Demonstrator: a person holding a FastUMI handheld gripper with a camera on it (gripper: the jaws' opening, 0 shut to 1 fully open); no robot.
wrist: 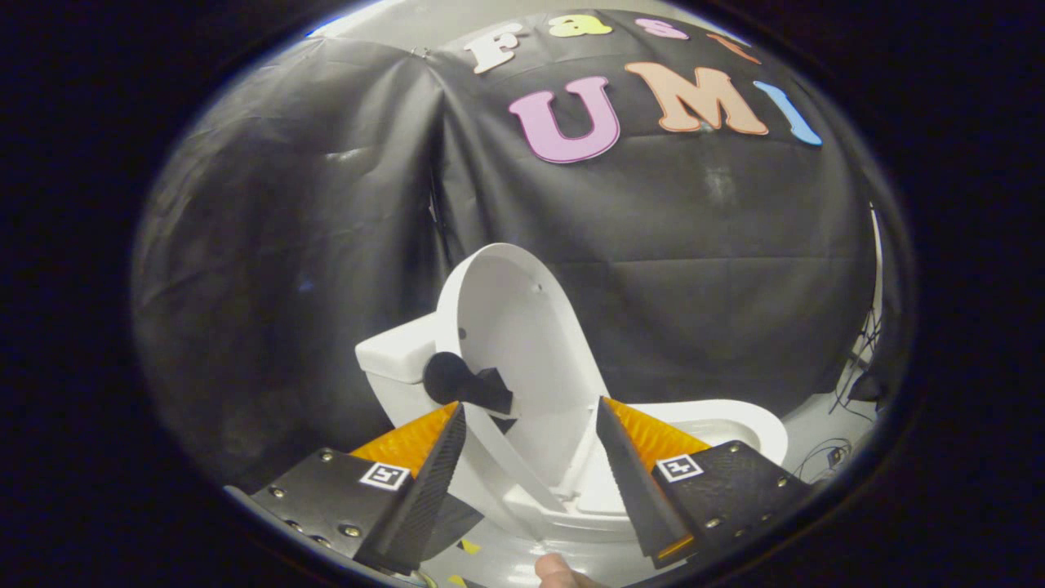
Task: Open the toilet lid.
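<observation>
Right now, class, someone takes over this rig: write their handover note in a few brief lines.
Gripper: fingers open, holding nothing, spread to either side of the raised lid's lower part.
Toilet lid: already swung up, standing near upright just ahead of the fingers, with the tank behind it.
Bowl: uncovered, beyond the right finger.
Done: lid looks open.
Left: probably just back the gripper away without knocking the lid.

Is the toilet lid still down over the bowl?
No: the lid stands raised against the tank, just ahead of the open gripper, with the bowl uncovered.
</observation>
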